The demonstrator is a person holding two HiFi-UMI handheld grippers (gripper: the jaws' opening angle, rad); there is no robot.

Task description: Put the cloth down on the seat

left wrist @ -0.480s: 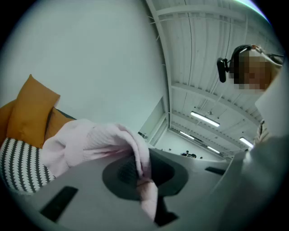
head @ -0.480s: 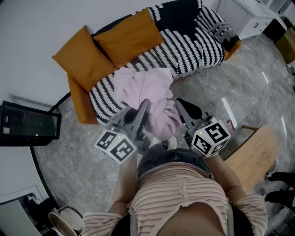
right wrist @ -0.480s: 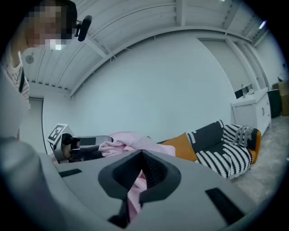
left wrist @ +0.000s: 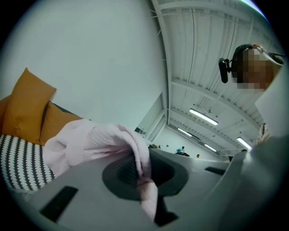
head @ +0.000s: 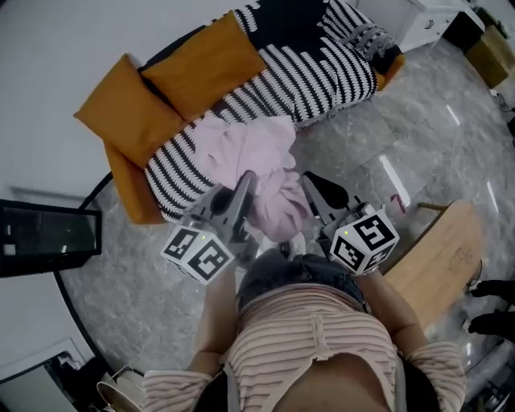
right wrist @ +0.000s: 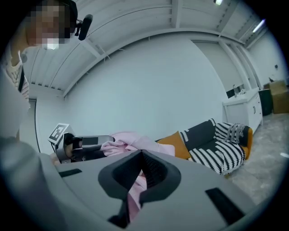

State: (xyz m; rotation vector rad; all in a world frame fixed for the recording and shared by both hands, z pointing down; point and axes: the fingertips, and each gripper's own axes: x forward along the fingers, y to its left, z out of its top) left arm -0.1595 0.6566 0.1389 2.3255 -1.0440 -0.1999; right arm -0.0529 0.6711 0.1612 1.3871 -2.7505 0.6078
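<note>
A pale pink cloth (head: 256,165) hangs bunched between my two grippers, in front of the black-and-white striped seat (head: 314,76). My left gripper (head: 244,183) is shut on the cloth's left part; in the left gripper view the pink cloth (left wrist: 97,142) is pinched between the jaws and trails over them. My right gripper (head: 310,185) is shut on the right part, and pink cloth (right wrist: 135,189) shows in the slit between its jaws. The cloth's upper edge overlaps the seat's front in the head view; whether it touches I cannot tell.
Two orange cushions (head: 157,88) lean at the seat's left end. A dark monitor (head: 44,233) sits at the left edge. A wooden board (head: 438,261) lies on the marble floor at right. A white cabinet (head: 418,20) stands behind the seat's right end.
The view has shifted slightly, so the seat and cushions sit higher and further left. Both grippers keep their grip on the cloth, which stays between them.
</note>
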